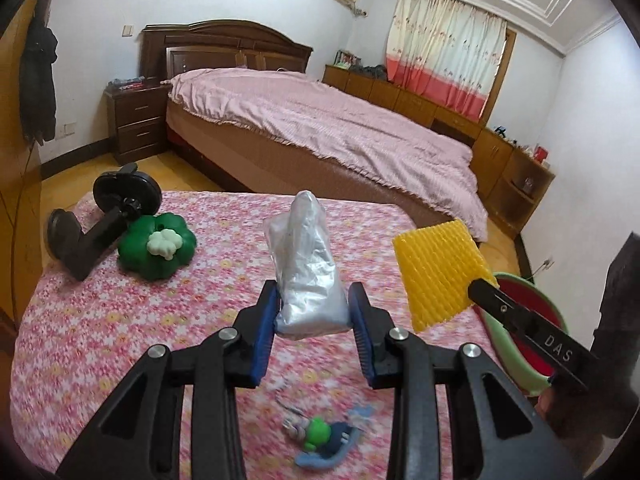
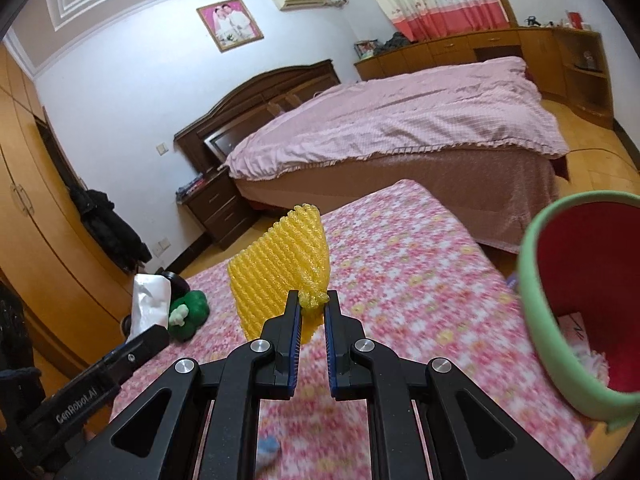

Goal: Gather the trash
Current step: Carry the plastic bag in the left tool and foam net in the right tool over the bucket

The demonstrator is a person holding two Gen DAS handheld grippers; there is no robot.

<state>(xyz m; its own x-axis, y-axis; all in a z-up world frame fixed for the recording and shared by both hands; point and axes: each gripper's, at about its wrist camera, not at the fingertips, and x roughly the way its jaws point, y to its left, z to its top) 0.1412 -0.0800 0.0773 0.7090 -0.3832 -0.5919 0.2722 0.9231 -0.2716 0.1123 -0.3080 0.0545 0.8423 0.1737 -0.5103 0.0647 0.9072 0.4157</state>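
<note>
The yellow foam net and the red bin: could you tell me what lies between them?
Only bare floral cloth, in the right wrist view.

Floral table, a few bits on it

Pink flowered tablecloth (image 1: 224,292) holds a green clover toy (image 1: 156,246), a black stand (image 1: 100,220) and a small blurry toy (image 1: 320,438).

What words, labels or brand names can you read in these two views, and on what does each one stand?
"DAS": white letters on the black body of the right gripper, in the left wrist view.
"GenRobot.AI": white letters on the black body of the left gripper, in the right wrist view.
Paper inside the red bin: marks too blurred to read.
</note>
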